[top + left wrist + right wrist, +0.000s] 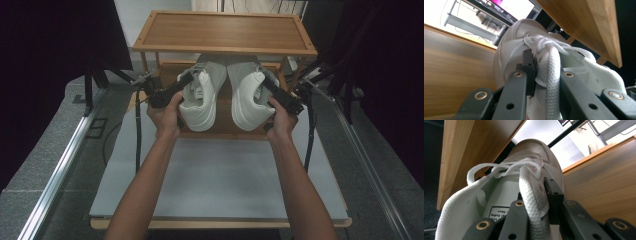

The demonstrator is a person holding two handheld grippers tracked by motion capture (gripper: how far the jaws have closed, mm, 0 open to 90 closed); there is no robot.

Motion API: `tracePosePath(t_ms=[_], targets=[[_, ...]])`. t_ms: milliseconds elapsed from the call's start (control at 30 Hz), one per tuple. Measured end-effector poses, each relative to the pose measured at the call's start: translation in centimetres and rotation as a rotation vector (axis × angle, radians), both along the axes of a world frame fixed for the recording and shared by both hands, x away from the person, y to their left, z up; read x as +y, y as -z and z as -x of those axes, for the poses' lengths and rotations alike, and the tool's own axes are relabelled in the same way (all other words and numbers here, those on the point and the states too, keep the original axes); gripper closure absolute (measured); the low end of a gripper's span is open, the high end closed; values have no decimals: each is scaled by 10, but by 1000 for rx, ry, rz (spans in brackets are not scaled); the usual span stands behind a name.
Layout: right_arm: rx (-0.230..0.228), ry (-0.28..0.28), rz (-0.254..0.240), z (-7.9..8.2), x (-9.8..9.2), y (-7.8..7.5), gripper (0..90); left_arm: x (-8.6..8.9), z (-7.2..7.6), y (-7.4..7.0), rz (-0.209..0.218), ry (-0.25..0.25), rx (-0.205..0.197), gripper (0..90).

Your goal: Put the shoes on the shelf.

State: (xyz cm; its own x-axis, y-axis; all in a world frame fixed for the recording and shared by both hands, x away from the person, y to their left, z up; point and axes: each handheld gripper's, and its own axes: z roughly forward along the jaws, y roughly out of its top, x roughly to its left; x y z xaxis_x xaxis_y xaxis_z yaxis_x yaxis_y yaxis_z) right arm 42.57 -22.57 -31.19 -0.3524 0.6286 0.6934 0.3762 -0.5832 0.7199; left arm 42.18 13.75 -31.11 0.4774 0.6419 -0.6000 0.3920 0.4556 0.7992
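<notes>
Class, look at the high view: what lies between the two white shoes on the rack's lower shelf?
Nothing: bare wood of the lower shelf separates the left shoe from the right shoe.

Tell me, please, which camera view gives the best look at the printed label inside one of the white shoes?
The right gripper view: the label sits inside the right shoe, just left of the collar pinched by the right gripper, its print visible but too small to read. The high view gives that shoe's sole side; the left gripper view the other shoe.

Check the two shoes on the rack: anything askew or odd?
Both white shoes, left shoe and right shoe, are tipped onto their sides, soles facing each other, on the lower shelf. Each gripper clamps a shoe's collar; nothing looks damaged.
</notes>
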Motion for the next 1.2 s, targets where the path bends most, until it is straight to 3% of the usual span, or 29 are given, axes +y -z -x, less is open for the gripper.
tracePosePath(t_ms=[467,533,733,867,1033,1133,1200], targets=[[27,60,34,-9,8,-1,800,-8,-6,1,-3,-69,27,812],[23,66,74,-12,13,0,792,-11,-8,3,-11,-83,33,811],[44,104,94,-16,21,0,771,-13,-12,6,-26,-130,56,799],[23,79,146,-19,27,-3,712,-16,-13,7,-22,-143,66,786],[7,59,186,-21,38,-5,609,-22,-15,8,5,-109,64,689],[15,39,194,-25,41,-7,561,-18,-19,8,58,-45,73,560],[15,35,193,-26,42,-7,555,-17,-20,6,79,-27,62,561]])
